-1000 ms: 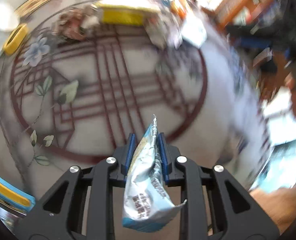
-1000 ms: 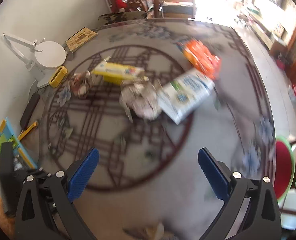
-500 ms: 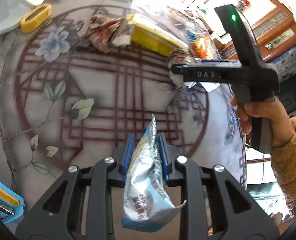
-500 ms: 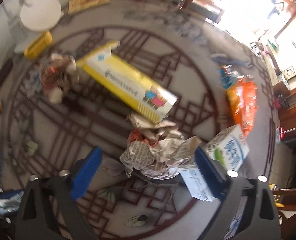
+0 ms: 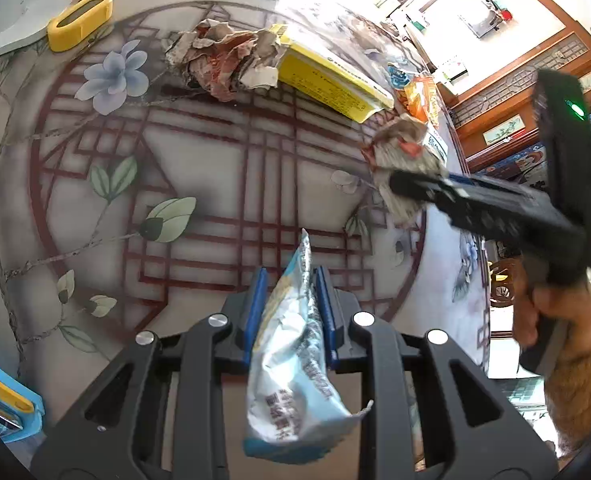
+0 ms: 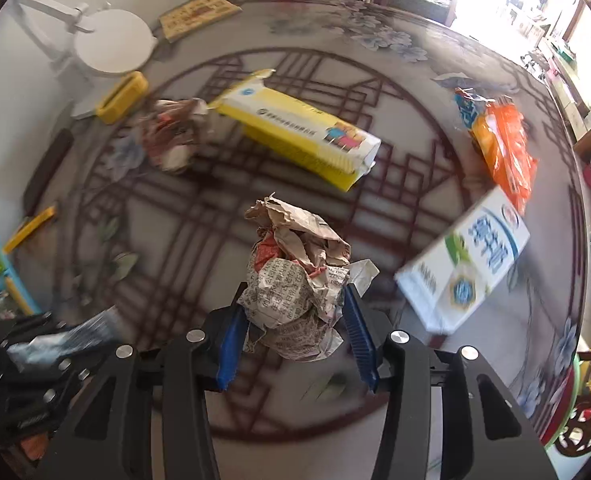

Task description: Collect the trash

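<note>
Between the right gripper [image 6: 293, 334] pads sits a crumpled newspaper wad [image 6: 295, 276], jaws closed in on its lower half from both sides; whether it's lifted clear of the table [image 6: 395, 92] or just resting on it, can't tell. The left wrist view shows the same wad at the tip of that gripper, near the table's right edge.

Handling guess: very light, soft, springy. It compresses under the pads, so the grip is probably secure, but loose flaps could tear or slip free if only an outer layer is caught. Best hold is across the dense core, as now, not on the ragged top.

Left gripper [image 5: 291, 300] is clamped on a silver-blue snack wrapper [image 5: 295, 360], which hangs down between the fingers. Thin foil, slick, near weightless. Pinched mid-body, looks stable.

Still on the table:
- yellow carton [image 6: 299, 136], long, open torn end, probably empty and stiff enough to grab across the narrow side
- second crumpled paper wad [image 6: 171, 136], just beside the carton's far end
- white-blue milk carton [image 6: 467, 268], right of the held wad, blurred
- orange snack bag [image 6: 503, 148], near the far right edge

Non-trash at far left: white lamp base [image 6: 111, 44], yellow block [image 6: 123, 98].

No bin visible in either view, so drop-off location unknown.
</note>
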Tool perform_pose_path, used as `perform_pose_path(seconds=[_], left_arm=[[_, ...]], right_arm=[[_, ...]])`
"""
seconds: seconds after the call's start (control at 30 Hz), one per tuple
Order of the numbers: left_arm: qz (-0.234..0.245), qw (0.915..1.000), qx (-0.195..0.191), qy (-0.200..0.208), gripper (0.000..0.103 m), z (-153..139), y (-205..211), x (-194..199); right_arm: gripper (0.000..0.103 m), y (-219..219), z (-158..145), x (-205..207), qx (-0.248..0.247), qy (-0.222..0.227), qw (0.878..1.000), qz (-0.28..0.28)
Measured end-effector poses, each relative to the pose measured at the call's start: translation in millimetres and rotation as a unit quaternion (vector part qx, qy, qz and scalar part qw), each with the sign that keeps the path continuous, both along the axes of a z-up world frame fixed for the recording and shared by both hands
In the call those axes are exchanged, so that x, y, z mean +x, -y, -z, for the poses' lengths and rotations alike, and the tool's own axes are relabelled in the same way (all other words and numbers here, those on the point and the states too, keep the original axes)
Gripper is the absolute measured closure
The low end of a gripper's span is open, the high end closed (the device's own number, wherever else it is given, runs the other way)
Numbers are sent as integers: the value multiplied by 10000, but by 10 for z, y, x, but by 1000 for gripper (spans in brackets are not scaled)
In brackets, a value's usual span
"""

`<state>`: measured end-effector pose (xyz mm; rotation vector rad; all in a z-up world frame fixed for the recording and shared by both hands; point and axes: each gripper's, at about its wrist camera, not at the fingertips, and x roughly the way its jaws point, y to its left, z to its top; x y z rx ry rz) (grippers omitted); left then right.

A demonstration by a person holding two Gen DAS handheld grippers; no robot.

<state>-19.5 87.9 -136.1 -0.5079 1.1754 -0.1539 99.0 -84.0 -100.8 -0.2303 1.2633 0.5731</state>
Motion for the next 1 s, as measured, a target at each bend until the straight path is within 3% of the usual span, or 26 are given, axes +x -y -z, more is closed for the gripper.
perform_pose_path(seconds=[0.33, 0.47, 0.67, 0.73, 0.83, 1.0], left_arm=[[101, 9996, 244, -35, 78, 10, 122, -10], [21, 9992, 365, -184, 61, 94, 84, -35], [2, 9982, 568, -166, 47, 78, 29, -109], [30, 9978, 632, -170, 46, 83, 27, -121], [61, 9972, 720, -199, 46, 97, 24, -155], [106, 9955, 899, -285, 46, 181, 51, -128]], right_arm=[[56, 231, 7, -458, -42, -80, 9991, 405], [48, 280, 79, -545, -131, -112, 9986, 508], [38, 335, 131, -633, -209, -156, 9977, 622], [39, 303, 141, -644, -306, -94, 9977, 593], [55, 263, 85, -685, -381, 96, 9978, 534], [57, 248, -163, -758, -428, 577, 9963, 469]])
